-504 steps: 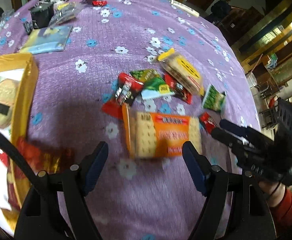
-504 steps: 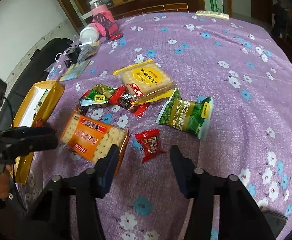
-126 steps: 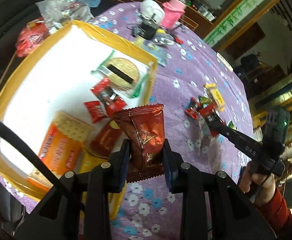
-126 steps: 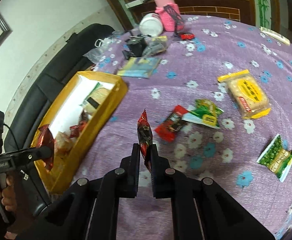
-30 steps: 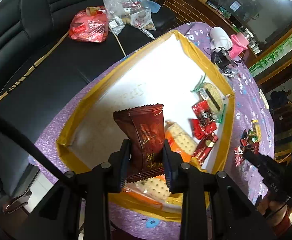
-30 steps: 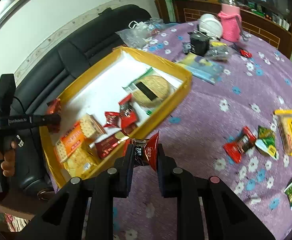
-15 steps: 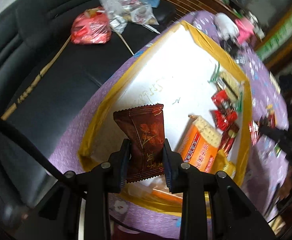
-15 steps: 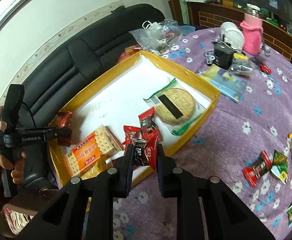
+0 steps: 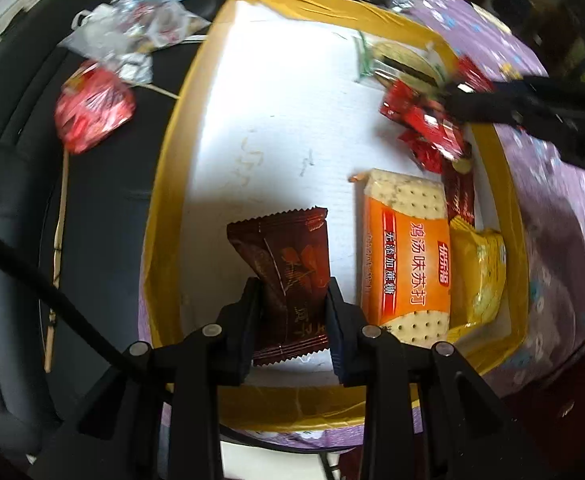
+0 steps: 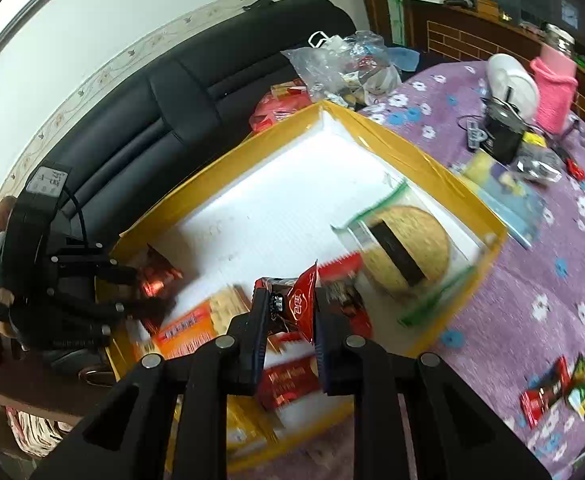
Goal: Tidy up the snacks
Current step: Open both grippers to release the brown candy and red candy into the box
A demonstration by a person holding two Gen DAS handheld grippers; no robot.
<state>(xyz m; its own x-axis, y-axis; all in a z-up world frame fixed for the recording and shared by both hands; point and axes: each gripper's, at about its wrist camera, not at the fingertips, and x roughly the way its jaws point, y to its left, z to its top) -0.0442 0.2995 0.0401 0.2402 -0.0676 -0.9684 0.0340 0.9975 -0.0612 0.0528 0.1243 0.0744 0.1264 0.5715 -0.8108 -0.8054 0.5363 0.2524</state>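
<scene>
My left gripper is shut on a dark brown snack packet, held upright over the near white floor of the yellow-rimmed box. An orange cracker pack lies in the box just right of it. In the right wrist view, my right gripper is shut on a small red and black candy wrapper, above the box and its red packets. The left gripper shows at that view's left with the brown packet. The right gripper reaches in from the left view's upper right.
A round cracker pack lies at the box's far end. Loose snacks remain on the purple flowered cloth at right. A black sofa with plastic bags runs behind the box. A pink cup and clutter stand at the back.
My left gripper has rolled and sunk closer over the box floor with the brown packet. My right gripper has travelled over the box's near edge, carrying the red wrapper above the snacks inside.
</scene>
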